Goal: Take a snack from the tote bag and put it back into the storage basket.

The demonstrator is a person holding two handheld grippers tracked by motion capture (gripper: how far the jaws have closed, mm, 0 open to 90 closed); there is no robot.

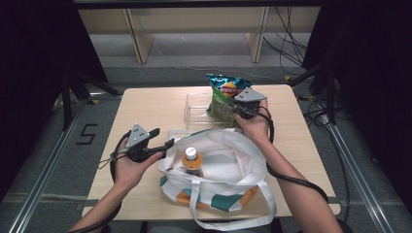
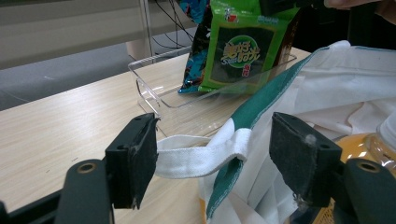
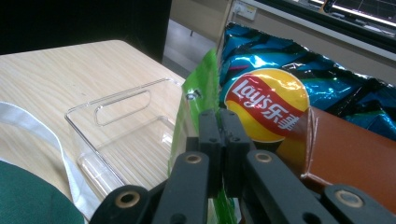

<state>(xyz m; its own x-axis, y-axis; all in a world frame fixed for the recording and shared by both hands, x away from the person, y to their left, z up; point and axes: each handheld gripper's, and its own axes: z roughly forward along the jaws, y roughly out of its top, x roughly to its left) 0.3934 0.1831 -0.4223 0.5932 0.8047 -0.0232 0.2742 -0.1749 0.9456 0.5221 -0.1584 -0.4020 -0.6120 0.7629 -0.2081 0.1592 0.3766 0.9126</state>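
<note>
At twelve o'clock on the table (image 1: 145, 104), the right tongs (image 1: 232, 108) are clenched on the green packet (image 1: 221, 109) standing in the clear tray (image 1: 194, 108). Left tongs (image 1: 165, 141), released, straddle the bag (image 1: 228, 160) handle (image 2: 196, 158) at nine o'clock.

snack packets (image 1: 224, 97): 2 | bottle (image 1: 192, 161): 1 | tote bag (image 1: 228, 160): 1 | clear tray (image 1: 196, 108): 1

Even overhead light falls on the desk (image 1: 145, 107), while both sides of the high view sink into black. Shadows stay soft. The clear tray (image 3: 116, 135) shows faint glare on its rims. In the gripper views the near fingers (image 2: 133, 158) look slightly soft.
</note>
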